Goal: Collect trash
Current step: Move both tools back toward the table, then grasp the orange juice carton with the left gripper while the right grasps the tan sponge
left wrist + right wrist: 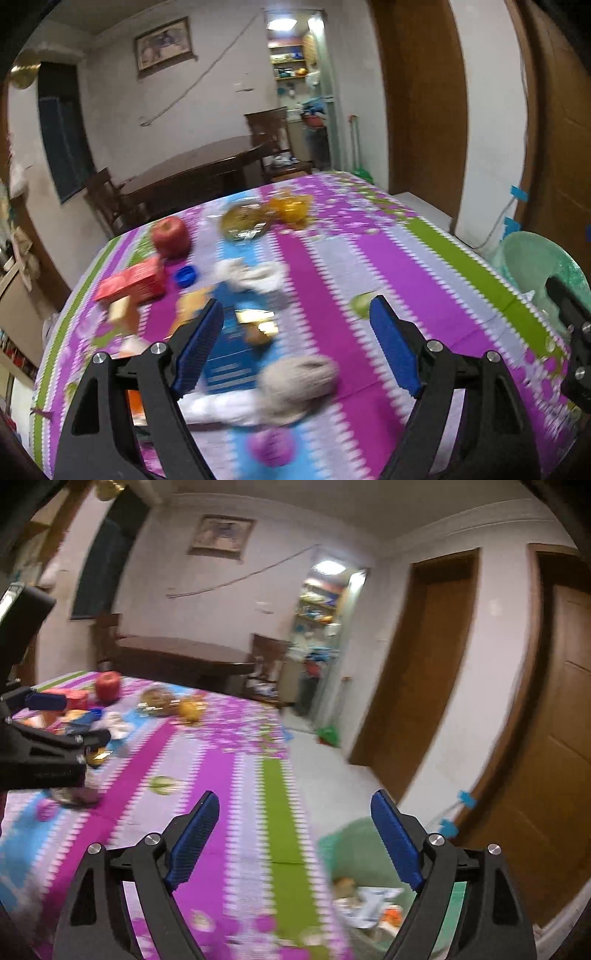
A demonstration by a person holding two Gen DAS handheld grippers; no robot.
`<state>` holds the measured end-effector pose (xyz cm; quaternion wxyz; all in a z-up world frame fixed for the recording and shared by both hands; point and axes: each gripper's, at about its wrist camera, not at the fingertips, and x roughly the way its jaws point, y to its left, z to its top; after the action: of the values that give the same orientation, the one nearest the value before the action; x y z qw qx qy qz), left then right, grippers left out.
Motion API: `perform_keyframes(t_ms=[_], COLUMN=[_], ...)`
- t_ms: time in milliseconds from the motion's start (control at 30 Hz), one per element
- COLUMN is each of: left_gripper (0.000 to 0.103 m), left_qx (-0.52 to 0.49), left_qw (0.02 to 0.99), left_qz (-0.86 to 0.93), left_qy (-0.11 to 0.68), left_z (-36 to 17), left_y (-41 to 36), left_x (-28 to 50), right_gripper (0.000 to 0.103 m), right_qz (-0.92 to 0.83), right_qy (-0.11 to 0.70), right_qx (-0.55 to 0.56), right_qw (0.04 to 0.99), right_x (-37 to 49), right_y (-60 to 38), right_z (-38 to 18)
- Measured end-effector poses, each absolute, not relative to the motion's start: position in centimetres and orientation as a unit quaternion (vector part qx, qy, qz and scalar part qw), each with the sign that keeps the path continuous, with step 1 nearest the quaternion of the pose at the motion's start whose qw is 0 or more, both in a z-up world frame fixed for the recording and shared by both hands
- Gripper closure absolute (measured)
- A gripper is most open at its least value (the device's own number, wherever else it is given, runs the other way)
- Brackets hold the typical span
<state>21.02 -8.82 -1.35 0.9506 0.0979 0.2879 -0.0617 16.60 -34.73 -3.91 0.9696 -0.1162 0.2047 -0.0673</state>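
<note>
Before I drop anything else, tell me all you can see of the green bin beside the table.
The green bin is a pale green plastic container, seemingly open-topped, standing on the floor just off the tablecloth's green-striped edge. Several blurred scraps of paper and orange packaging already lie inside. The right gripper, fingers wide apart and empty, frames it. From the left wrist view its mottled rim shows past the table's right edge.

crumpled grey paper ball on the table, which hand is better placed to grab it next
Left. The grey paper ball lies right ahead of the open left gripper; the right gripper faces the table edge and green bin.
</note>
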Motion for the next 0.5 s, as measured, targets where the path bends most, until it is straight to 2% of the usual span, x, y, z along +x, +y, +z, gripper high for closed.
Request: perform_keyframes(t_ms=[300,500], left_gripper=[0.023,0.023], left_qx=[0.042,0.055], left_qw=[0.948,0.943], left_qz=[-0.018,0.007], left_qy=[0.315,0.329], left_z=[-0.5,-1.3], left_y=[1.6,6.5], left_x=[20.6,20.6], right_gripper=[0.018,0.018], right_qz=[0.054,0.113], right_qy=[0.241,0.281], right_qx=[-0.087,-0.07], right_qw=[0.965,0.951], right_x=[18.2,20.5], right_y=[-29.0,-26.8], right_z=[-4.3,-5.7])
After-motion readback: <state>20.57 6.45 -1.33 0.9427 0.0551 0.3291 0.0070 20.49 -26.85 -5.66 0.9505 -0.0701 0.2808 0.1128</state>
